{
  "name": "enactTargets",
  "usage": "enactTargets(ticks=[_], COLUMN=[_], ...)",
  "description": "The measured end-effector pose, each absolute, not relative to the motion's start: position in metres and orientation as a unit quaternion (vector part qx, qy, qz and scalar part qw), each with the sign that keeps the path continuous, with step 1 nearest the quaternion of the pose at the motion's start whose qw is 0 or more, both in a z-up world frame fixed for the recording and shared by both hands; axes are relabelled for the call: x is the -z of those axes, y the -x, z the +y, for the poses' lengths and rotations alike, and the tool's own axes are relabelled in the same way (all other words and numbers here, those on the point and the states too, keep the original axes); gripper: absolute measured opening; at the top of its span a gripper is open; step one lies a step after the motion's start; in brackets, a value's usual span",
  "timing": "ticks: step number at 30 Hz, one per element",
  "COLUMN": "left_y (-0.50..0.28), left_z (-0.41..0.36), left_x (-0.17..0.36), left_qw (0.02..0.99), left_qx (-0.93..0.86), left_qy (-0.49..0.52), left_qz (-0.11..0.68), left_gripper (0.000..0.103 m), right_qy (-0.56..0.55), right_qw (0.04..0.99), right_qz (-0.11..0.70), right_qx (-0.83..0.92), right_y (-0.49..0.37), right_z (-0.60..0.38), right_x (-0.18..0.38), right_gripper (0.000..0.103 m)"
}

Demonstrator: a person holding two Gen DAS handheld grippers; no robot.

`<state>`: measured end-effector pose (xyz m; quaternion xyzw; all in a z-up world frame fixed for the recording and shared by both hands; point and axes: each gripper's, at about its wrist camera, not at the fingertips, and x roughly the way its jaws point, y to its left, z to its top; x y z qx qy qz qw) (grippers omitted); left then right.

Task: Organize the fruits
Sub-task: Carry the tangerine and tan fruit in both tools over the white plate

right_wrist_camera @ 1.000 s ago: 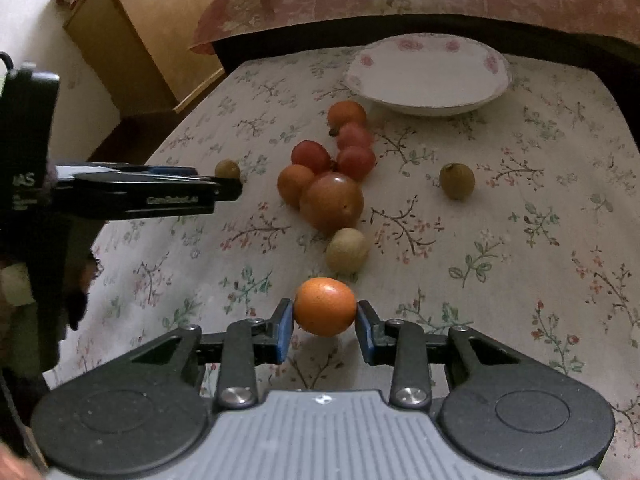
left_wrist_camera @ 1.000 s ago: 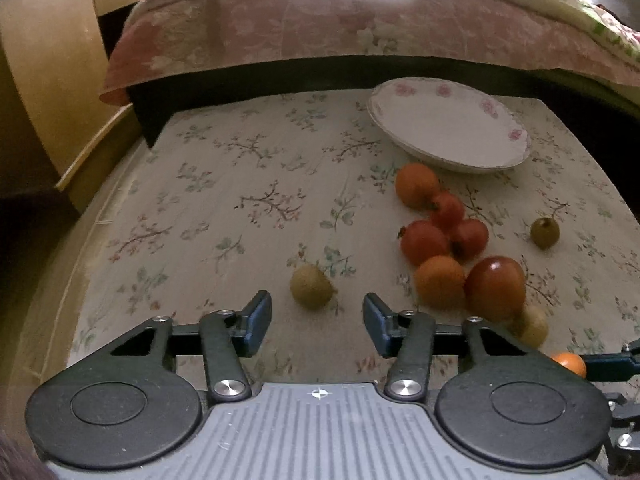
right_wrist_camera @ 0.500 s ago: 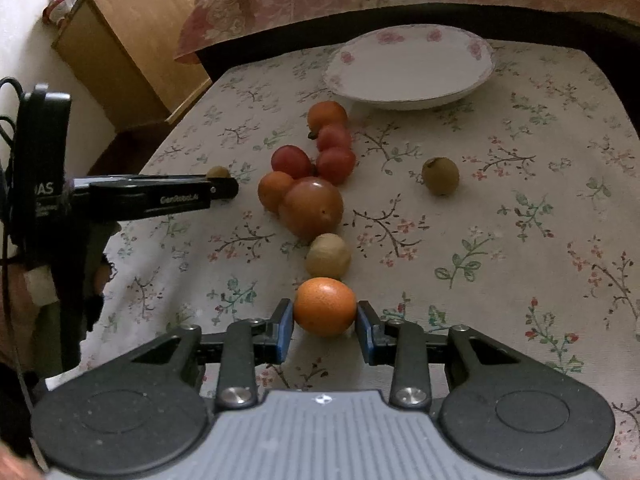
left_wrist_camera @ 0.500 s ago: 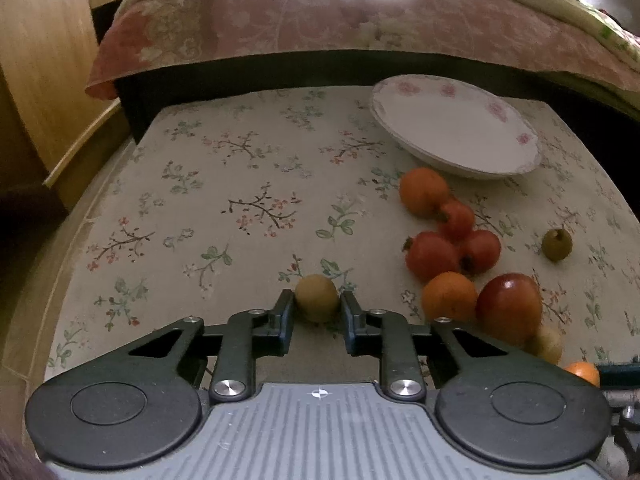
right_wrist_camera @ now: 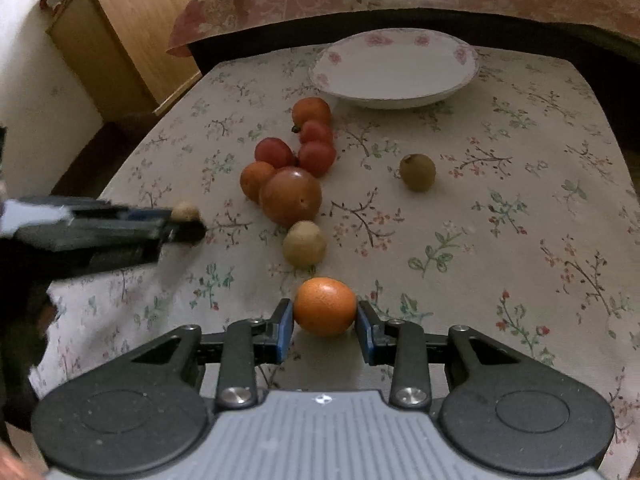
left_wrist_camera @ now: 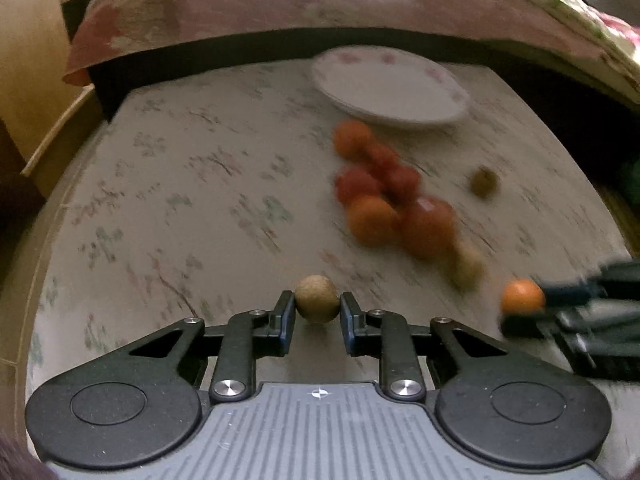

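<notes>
White floral plate bare; left gripper jaws clamping a tan fruit, right gripper jaws an orange.

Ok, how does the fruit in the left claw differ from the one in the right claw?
The fruit in the left claw is a small tan-brown ball with a dull, rough-looking skin; the one in the right claw is a bright orange fruit with a smoother, slightly glossy skin. The orange fruit is clearly the bigger, so the right claw stands wider around it. Both are round, each gripped between two fingers, with the floral plate bare.
</notes>
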<state>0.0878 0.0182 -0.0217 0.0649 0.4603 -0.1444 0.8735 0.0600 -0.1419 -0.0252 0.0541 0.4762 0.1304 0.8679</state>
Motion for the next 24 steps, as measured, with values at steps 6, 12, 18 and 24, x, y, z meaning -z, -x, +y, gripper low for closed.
enactTargets(ticks=[6,12,18,24], left_y=[-0.055,-0.051,-0.047,-0.050], left_z=[0.002,0.000,-0.005,-0.003], left_x=[0.027,0.031,0.032,0.033], left_qw=[0.861,0.866,0.868,0.866], left_qx=[0.174,0.181,0.182,0.176], left_qy=[-0.087,-0.100,-0.120,-0.108], left_qz=[0.469,0.456,0.446,0.455], left_gripper=[0.032,0.037,0.062,0.068], right_qy=[-0.028,-0.004,-0.005,-0.011], right_qw=[0.871,0.874,0.874,0.874], right_qz=[0.473,0.467,0.464,0.463], right_qx=[-0.133,-0.134,-0.143,-0.148], right_y=[-0.047,-0.041,-0.040,-0.042], right_z=[-0.138,-0.132,-0.132,-0.133], right_x=[0.026,0.028,0.029,0.029], right_gripper=[0.034,0.034,0.041,0.043])
